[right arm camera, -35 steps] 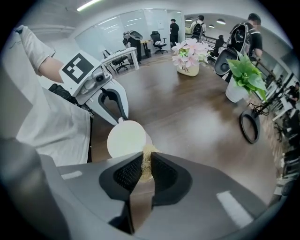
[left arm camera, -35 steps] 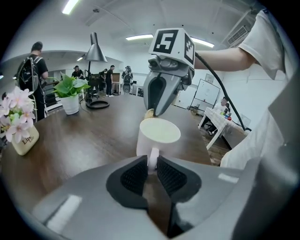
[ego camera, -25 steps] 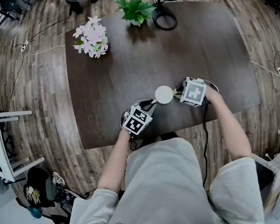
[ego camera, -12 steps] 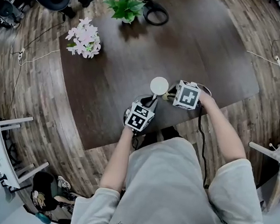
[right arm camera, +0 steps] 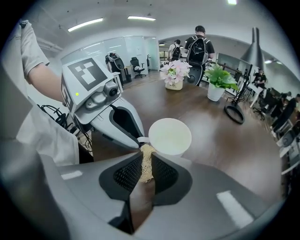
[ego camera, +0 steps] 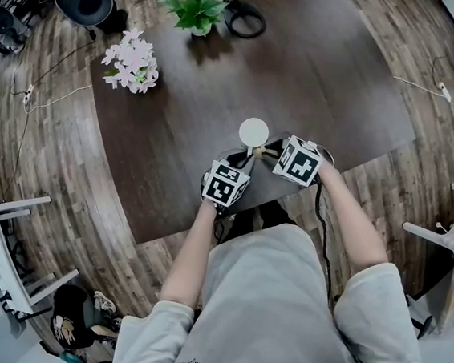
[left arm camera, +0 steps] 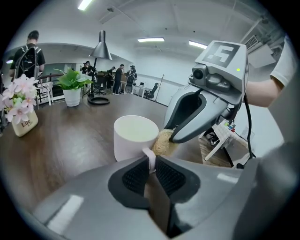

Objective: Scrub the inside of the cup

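A white cup (ego camera: 254, 131) (left arm camera: 136, 137) (right arm camera: 169, 136) stands upright on the dark table (ego camera: 221, 87). My left gripper (ego camera: 244, 159) (left arm camera: 150, 166) is shut on the cup's handle (left arm camera: 149, 158). My right gripper (ego camera: 269, 150) (right arm camera: 146, 165) is shut on a tan fibrous scrubber (right arm camera: 146, 161) (left arm camera: 161, 142). The scrubber sits just outside the cup, against its wall beside the handle. The cup's inside looks pale and bare.
A pot of pink flowers (ego camera: 131, 60) (right arm camera: 173, 74) (left arm camera: 18, 105) stands at the table's left. A green potted plant (ego camera: 193, 10) (right arm camera: 218, 80) (left arm camera: 72, 86) and a black ring-shaped thing (ego camera: 243, 17) sit at the far edge. People stand in the background of both gripper views.
Both grippers and the cup have shifted a little toward the far side in the head view. The right gripper has closed in on the cup's handle side.
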Demonstrator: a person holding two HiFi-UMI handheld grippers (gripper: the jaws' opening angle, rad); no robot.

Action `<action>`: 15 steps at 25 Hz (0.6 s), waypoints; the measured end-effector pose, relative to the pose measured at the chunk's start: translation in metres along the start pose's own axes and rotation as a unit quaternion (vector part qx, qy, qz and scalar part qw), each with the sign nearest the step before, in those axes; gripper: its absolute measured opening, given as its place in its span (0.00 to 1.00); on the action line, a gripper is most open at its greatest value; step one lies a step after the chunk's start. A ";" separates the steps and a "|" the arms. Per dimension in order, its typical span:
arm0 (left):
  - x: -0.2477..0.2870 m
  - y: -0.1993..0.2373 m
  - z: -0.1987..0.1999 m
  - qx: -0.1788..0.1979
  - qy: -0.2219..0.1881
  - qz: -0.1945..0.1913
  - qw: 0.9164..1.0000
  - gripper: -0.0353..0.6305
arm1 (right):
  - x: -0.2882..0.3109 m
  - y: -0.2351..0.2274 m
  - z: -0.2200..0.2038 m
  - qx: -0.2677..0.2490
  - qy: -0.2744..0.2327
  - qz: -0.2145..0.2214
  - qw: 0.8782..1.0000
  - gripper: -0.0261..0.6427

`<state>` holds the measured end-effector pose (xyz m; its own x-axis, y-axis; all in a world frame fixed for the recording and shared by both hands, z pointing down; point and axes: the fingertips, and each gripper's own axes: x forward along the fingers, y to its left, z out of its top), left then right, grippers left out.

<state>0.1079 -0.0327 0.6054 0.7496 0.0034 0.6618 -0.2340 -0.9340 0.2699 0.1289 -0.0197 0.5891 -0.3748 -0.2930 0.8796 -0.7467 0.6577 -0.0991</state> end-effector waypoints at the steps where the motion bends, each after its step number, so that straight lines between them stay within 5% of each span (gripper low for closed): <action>1: 0.000 0.000 0.000 0.001 0.001 -0.002 1.000 0.12 | -0.001 0.000 0.001 0.004 -0.007 -0.009 1.000 0.16; 10: -0.002 0.000 -0.003 0.002 -0.001 0.002 1.000 0.12 | -0.035 0.001 0.010 0.026 -0.055 -0.097 0.993 0.16; 15: -0.013 0.011 -0.002 -0.001 -0.017 0.063 0.998 0.13 | -0.052 0.008 -0.003 0.050 -0.070 -0.120 0.989 0.16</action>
<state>0.0947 -0.0424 0.6014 0.7346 -0.1261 0.6667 -0.3292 -0.9254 0.1877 0.1445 0.0027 0.5445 -0.2480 -0.5296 0.8112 -0.8715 0.4877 0.0519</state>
